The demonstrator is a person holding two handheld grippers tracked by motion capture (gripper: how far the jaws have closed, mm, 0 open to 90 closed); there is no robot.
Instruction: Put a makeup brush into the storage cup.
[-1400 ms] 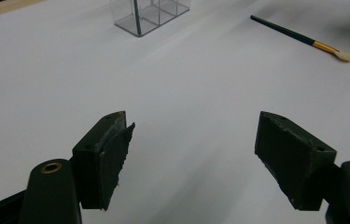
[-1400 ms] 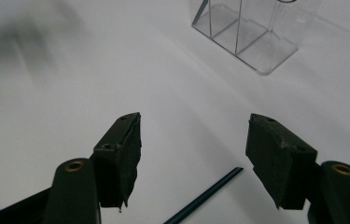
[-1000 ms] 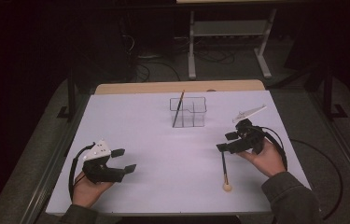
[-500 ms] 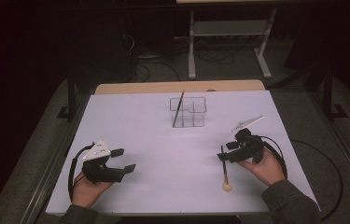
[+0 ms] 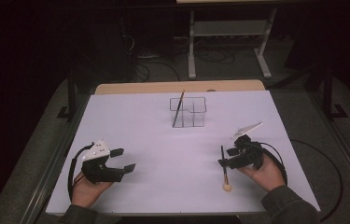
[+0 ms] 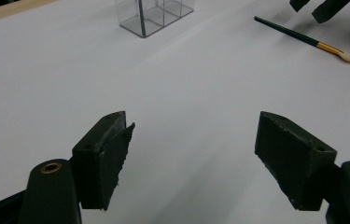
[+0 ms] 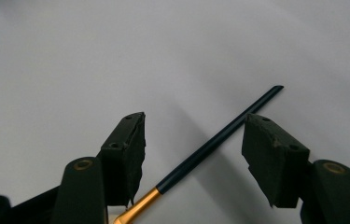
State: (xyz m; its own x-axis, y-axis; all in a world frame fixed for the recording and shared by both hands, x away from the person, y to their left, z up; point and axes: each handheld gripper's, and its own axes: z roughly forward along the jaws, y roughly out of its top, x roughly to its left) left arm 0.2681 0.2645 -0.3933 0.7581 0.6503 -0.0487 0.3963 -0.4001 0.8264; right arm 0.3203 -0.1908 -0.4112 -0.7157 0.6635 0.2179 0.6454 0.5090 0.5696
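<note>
A dark-handled paintbrush (image 5: pixel 225 171) with a gold ferrule and pale bristles lies flat on the white table (image 5: pixel 163 140) at the near right. My right gripper (image 5: pixel 225 157) is open and low over it. In the right gripper view its jaws straddle the brush handle (image 7: pixel 214 142) without touching it, and the right gripper (image 7: pixel 193 154) holds nothing. At the near left my left gripper (image 5: pixel 123 159) is open and empty, seen close in its own view as the left gripper (image 6: pixel 191 154). That view also catches the paintbrush (image 6: pixel 303 38) farther off.
A clear compartmented organizer (image 5: pixel 192 112) stands at the table's far middle with a second brush (image 5: pixel 178 108) leaning upright in it; the organizer (image 6: pixel 154 14) also appears in the left gripper view. Cables trail off the table's right side. A metal stand (image 5: pixel 228 32) is on the floor beyond.
My right gripper has come nearer and lower, settling with its jaws on either side of the brush handle. The left gripper and the brush have stayed put.
</note>
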